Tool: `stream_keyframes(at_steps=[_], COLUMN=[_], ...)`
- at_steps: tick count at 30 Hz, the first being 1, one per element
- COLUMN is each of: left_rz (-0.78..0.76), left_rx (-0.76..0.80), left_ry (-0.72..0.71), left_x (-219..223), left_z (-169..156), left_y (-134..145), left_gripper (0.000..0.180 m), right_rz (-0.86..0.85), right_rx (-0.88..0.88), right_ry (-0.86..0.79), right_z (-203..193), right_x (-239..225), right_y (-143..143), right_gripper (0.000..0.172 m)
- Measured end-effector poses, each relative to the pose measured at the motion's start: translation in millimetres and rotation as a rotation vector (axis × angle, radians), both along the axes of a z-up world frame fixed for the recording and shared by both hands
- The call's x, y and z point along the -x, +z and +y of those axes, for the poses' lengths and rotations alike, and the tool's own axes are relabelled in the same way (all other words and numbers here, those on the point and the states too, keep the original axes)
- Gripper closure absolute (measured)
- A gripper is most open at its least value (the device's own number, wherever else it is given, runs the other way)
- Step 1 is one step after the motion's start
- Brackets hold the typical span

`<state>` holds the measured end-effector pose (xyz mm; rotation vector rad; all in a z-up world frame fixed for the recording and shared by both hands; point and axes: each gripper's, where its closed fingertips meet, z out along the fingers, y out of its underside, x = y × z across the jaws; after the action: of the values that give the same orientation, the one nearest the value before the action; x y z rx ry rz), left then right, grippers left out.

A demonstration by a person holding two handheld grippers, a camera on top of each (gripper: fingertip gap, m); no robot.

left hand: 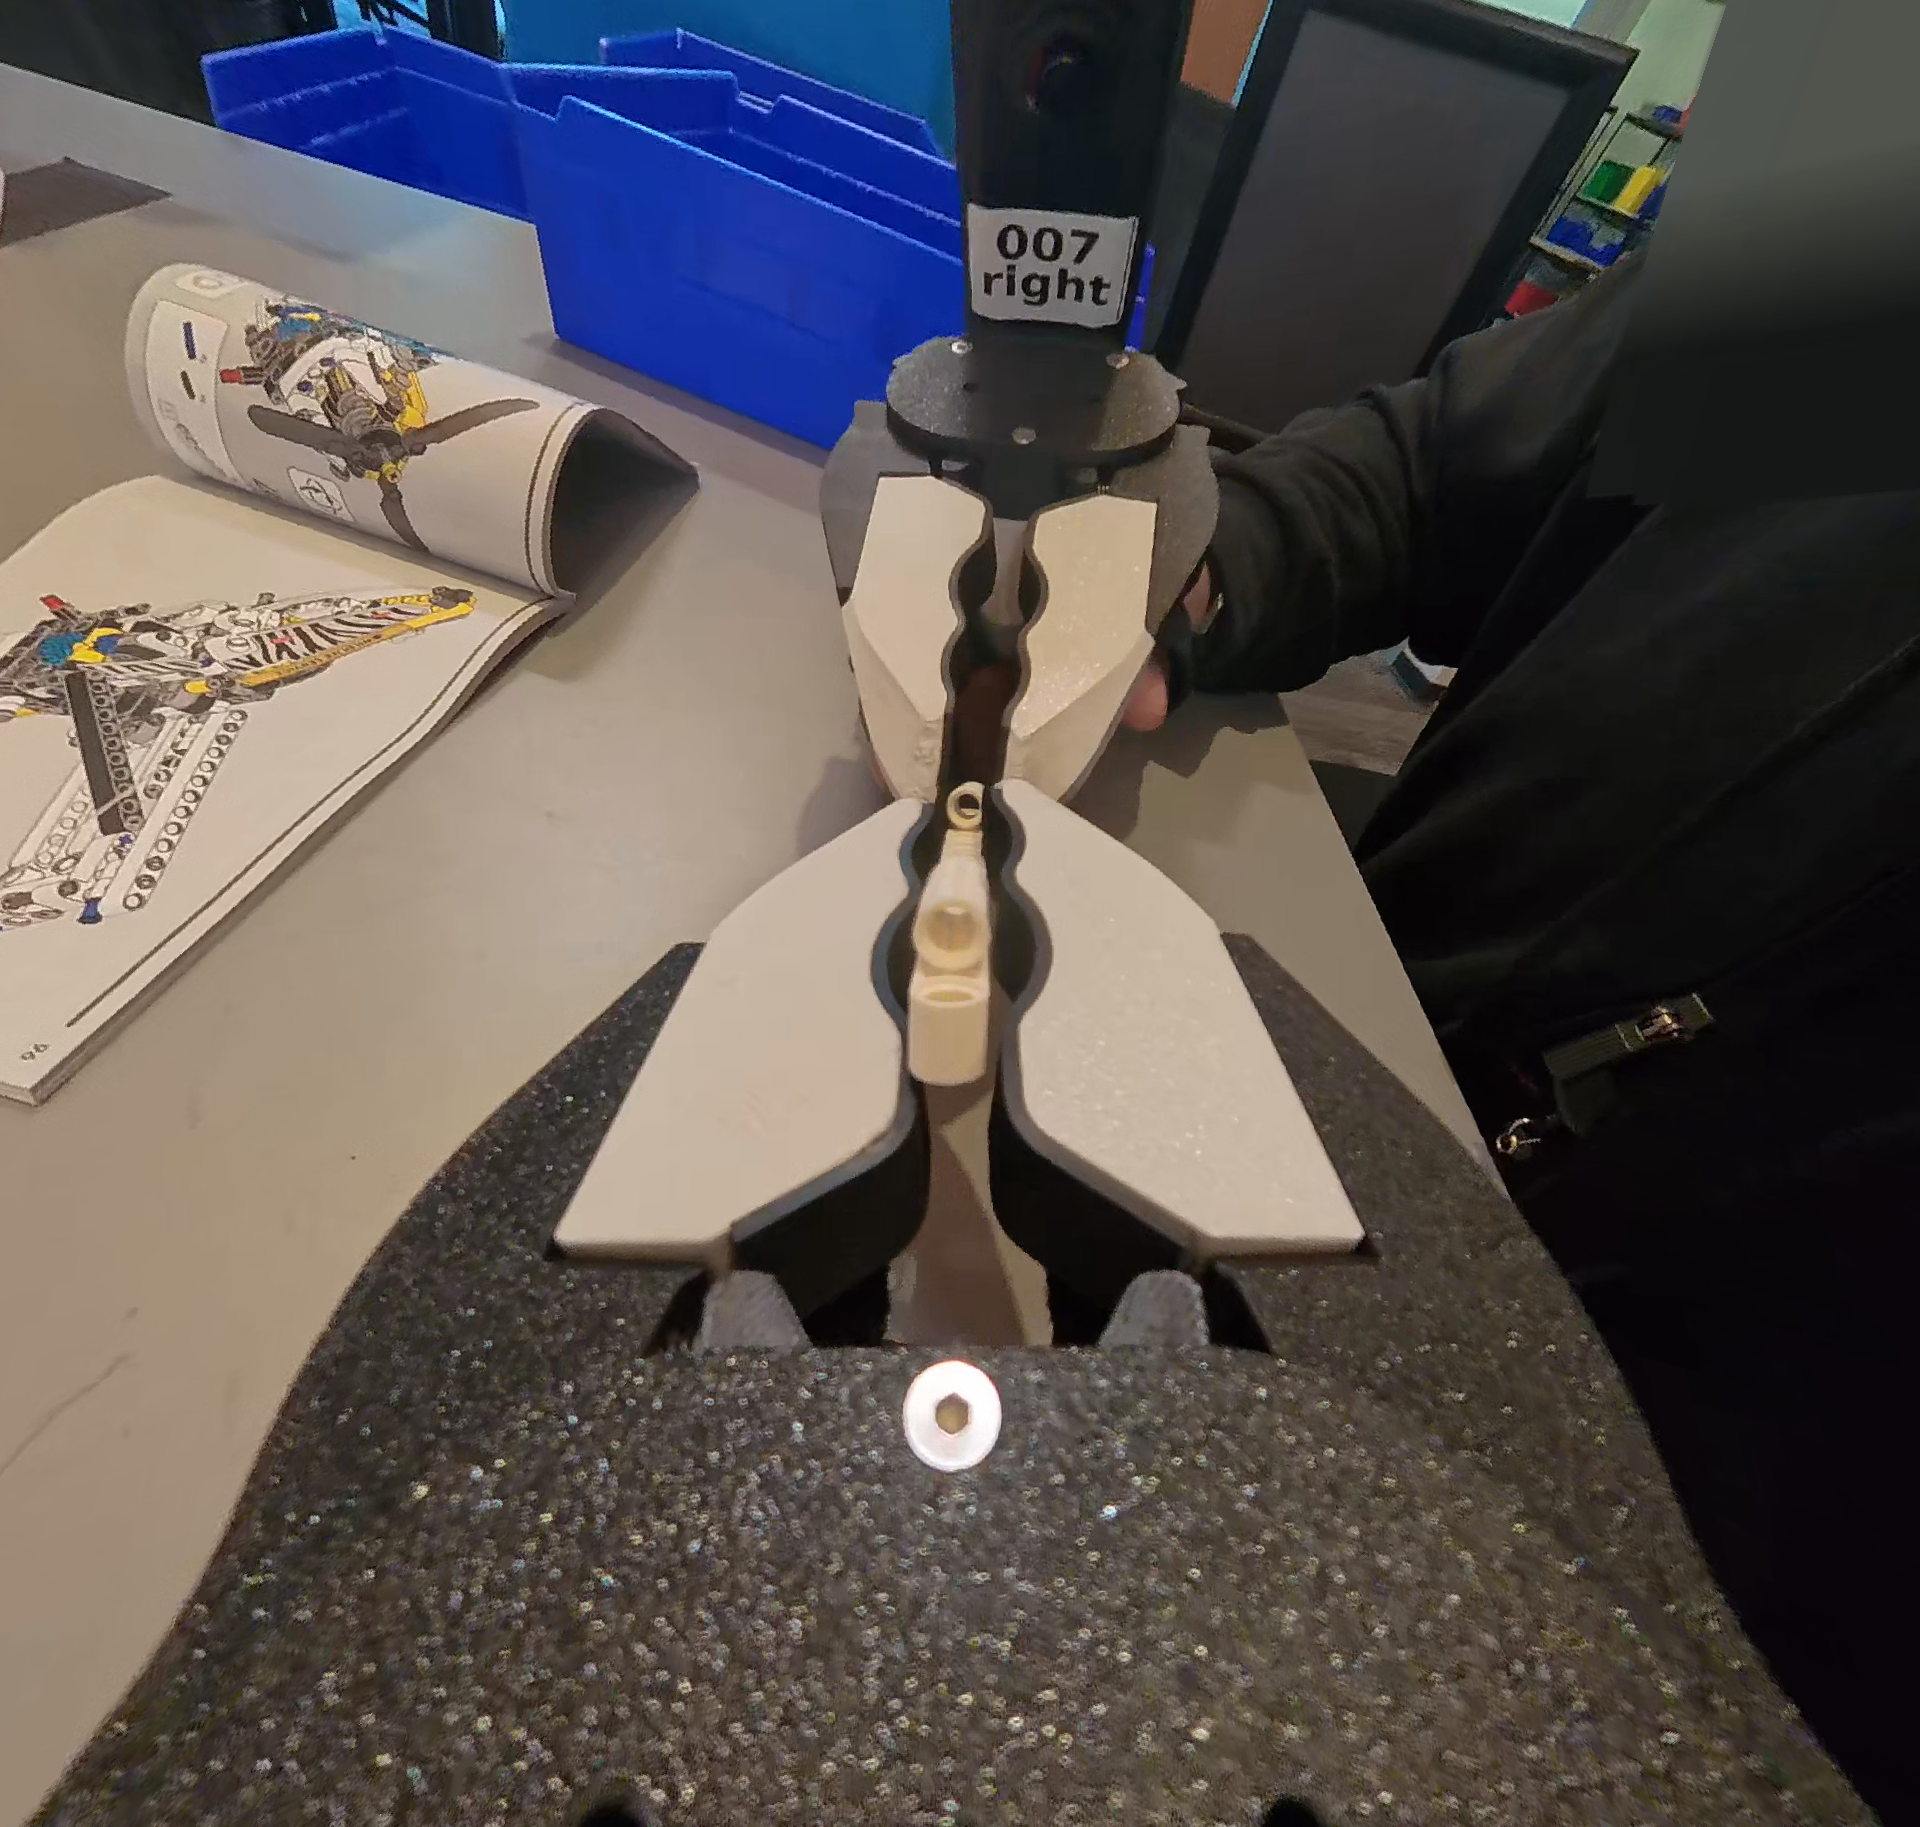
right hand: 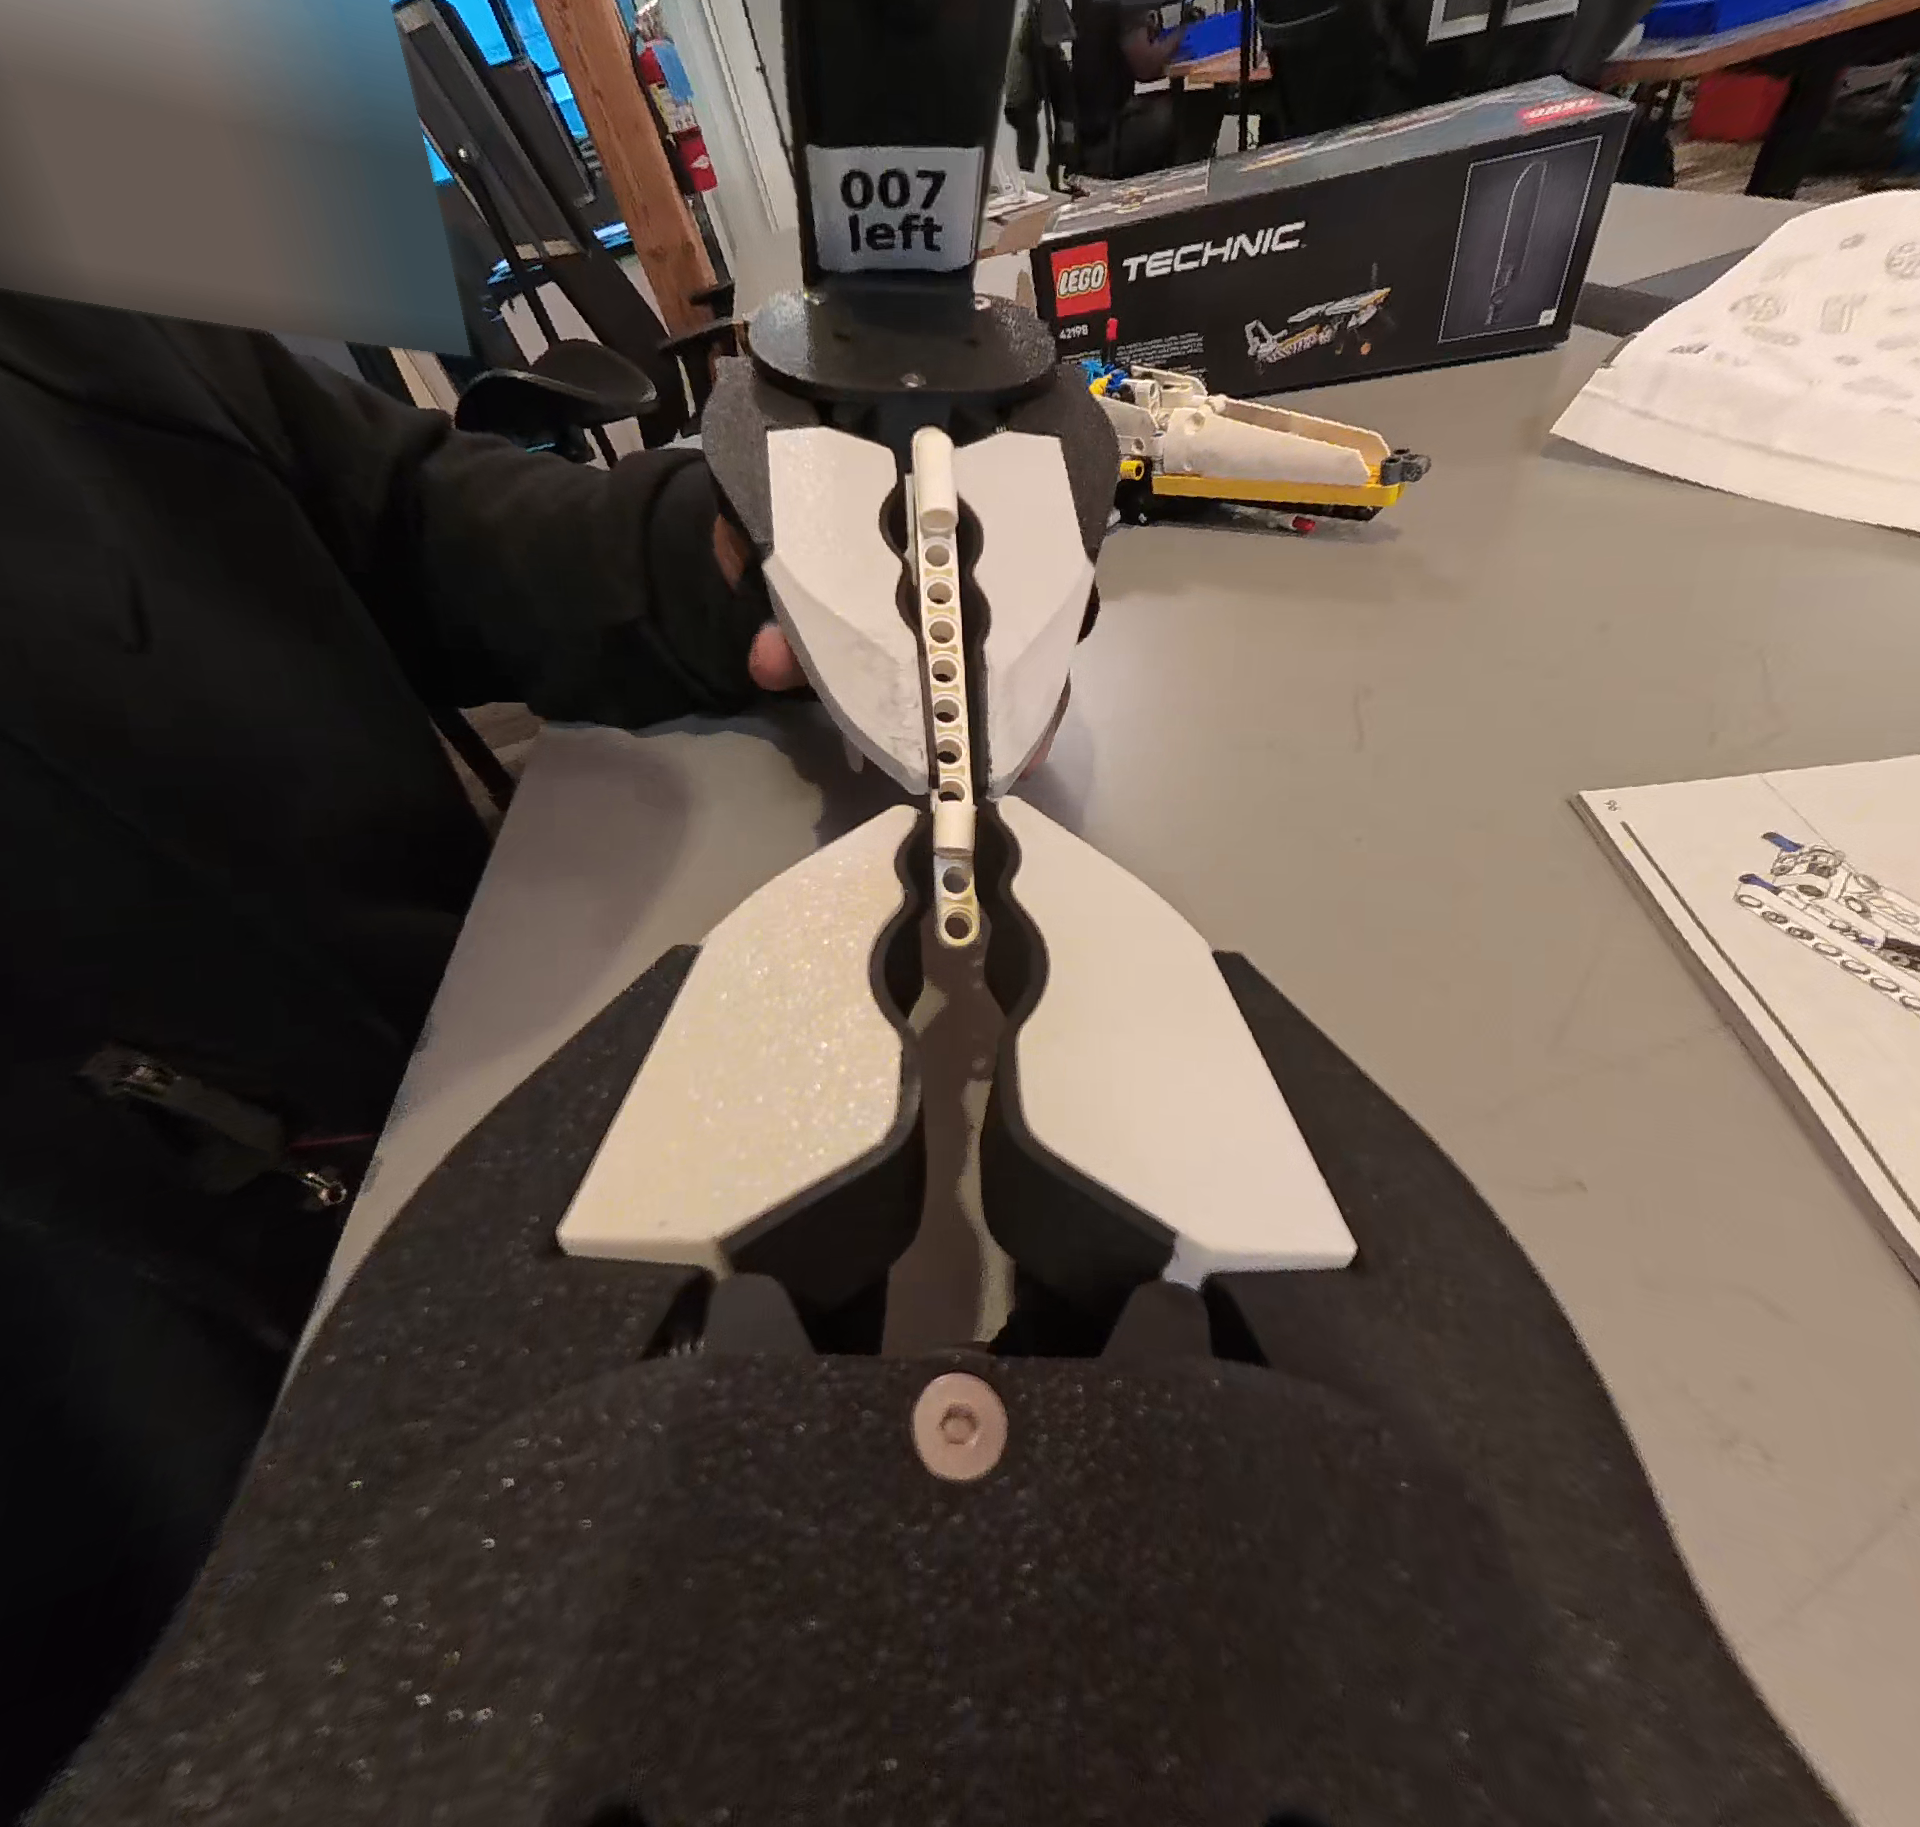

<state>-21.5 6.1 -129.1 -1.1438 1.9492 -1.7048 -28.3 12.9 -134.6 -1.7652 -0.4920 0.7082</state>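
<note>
My two grippers meet tip to tip above the grey table (left hand: 582,904). My left gripper (left hand: 961,813) is shut on a long white beam with a row of holes (left hand: 948,946); it shows end-on, with pale stub pieces on it. In the right wrist view the beam (right hand: 941,634) runs out of the left gripper (right hand: 956,790) and its near end lies between the fingers of my right gripper (right hand: 956,819). The right gripper is closed on that end, just past a short white sleeve (right hand: 953,830). The right gripper also shows in the left wrist view (left hand: 971,780).
An open instruction booklet (left hand: 260,697) lies to the left, with blue bins (left hand: 727,219) behind it. A dark toy box (right hand: 1330,250), a partly built white and yellow model (right hand: 1247,468), a paper sheet (right hand: 1766,364) and the booklet (right hand: 1766,946) are on the table. A person's dark sleeve (left hand: 1403,551) is close by. My left and right fingertips are right by each other.
</note>
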Motion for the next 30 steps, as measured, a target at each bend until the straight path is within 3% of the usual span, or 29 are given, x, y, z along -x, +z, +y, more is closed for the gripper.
stream_keyframes(at_steps=[6, 9, 17, 19, 20, 22, 25, 30], left_rz=[-0.041, -0.091, -0.167, -0.121, -0.142, -0.142, -0.128, -0.135], left_rx=[-0.057, -0.125, -0.438, -0.664, -0.659, -0.554, -0.592, -0.536], left_ry=[0.011, 0.027, 0.009, 0.042, 0.047, 0.082, 0.076, 0.086], left_x=[-0.7, -1.6, -0.6, -2.4, -1.5, -5.6, -6.7, -6.3], left_z=[-2.0, -3.5, -11.7, 6.0, 8.4, 12.3, 11.9, 13.5], left_y=[-1.6, -5.0, -35.1, -59.1, -56.8, -46.5, -51.5, -45.6], left_gripper=[0.17, 0.17, 0.17, 0.171, 0.171, 0.171, 0.171, 0.171], right_rz=[-0.001, -0.079, -0.541, -0.47, -0.481, -0.605, -0.576, -0.669], right_rx=[0.002, -0.021, -0.129, -0.251, -0.287, -0.276, -0.286, -0.267], right_ry=[-0.008, -0.028, -0.013, -0.017, -0.067, -0.143, -0.142, -0.244], right_z=[-1.9, -3.5, -12.2, -19.5, -20.0, -18.5, -22.4, -25.3], right_x=[-1.5, -3.1, -4.3, -6.2, -18.0, -40.9, -40.5, -46.1], right_y=[-0.4, -4.1, -34.1, -8.3, 1.0, -7.3, -4.1, -3.2], right_gripper=[0.165, 0.166, 0.165, 0.165, 0.165, 0.165, 0.165, 0.165])
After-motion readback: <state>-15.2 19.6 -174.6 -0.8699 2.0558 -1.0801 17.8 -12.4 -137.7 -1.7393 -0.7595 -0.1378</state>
